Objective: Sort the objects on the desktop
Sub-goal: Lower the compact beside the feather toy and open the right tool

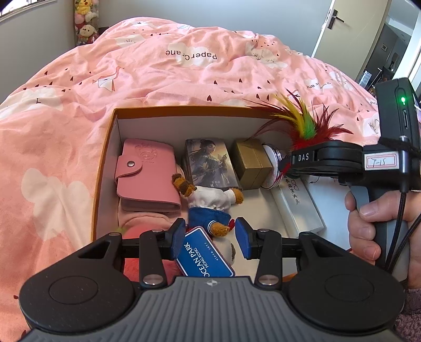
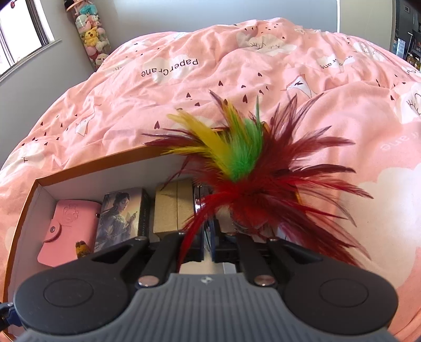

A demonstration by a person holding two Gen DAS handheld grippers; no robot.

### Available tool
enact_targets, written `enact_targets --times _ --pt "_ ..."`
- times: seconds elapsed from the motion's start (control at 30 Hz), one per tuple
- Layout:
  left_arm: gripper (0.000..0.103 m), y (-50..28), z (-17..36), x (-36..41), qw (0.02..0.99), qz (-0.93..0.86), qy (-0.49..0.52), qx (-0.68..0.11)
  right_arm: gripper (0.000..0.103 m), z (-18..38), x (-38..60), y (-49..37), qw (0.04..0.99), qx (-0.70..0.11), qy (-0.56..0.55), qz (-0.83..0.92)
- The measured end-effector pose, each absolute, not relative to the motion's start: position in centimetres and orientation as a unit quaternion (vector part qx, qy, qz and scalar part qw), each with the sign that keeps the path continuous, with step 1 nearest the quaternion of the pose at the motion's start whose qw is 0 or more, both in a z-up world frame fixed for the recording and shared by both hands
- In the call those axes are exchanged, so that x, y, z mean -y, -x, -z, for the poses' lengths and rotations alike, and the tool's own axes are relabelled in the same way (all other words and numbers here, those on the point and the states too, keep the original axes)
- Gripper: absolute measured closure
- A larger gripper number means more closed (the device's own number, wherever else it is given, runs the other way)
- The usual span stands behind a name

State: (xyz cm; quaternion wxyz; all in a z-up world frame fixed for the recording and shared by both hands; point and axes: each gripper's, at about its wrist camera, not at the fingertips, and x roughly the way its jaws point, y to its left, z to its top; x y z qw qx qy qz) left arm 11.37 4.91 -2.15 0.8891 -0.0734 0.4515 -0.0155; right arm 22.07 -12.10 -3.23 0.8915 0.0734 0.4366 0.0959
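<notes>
An open orange-rimmed box (image 1: 110,147) lies on the bed. In it are a pink card wallet (image 1: 147,176), a picture card box (image 1: 210,165), a gold box (image 1: 250,163) and a plush bear (image 1: 210,205) with a blue "Ocean Park" tag (image 1: 202,255). My left gripper (image 1: 210,234) is open over the bear, its jaws either side of the tag. My right gripper (image 2: 209,250) is shut on a feather shuttlecock (image 2: 242,163), holding it by its metal disc base (image 1: 273,163) over the box's right part, beside the gold box (image 2: 173,207).
The pink quilt (image 1: 184,73) surrounds the box (image 2: 26,210). White flat boxes (image 1: 300,205) lie in the box's right side. A tube of plush toys (image 1: 85,21) stands in the far corner. A door (image 1: 339,23) is at the far right.
</notes>
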Motion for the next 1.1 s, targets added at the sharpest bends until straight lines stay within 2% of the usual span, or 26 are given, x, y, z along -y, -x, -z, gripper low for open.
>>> enact_targets --times 0.23,0.53,0.93,1.0,1.1 --pt "0.054 -11.0 1.9 -5.0 0.890 0.014 0.072 -0.450 0.083 2.8 13.0 -21.6 0.888 -0.433 -0.100 -0.115" --pt "0.054 -10.5 1.8 -4.7 0.891 0.018 0.068 -0.449 0.082 3.1 13.5 -21.1 0.885 -0.440 -0.094 -0.119" --pt "0.054 -10.3 1.8 -4.7 0.890 0.022 0.067 -0.451 0.083 3.4 13.8 -20.9 0.879 -0.449 -0.094 -0.127" --pt "0.054 -10.3 1.9 -4.7 0.889 0.022 0.068 -0.452 0.088 3.3 13.7 -20.9 0.879 -0.449 -0.092 -0.129" --pt "0.054 -10.3 1.9 -4.7 0.889 0.021 0.068 -0.452 0.089 3.3 13.6 -21.2 0.881 -0.447 -0.086 -0.129"
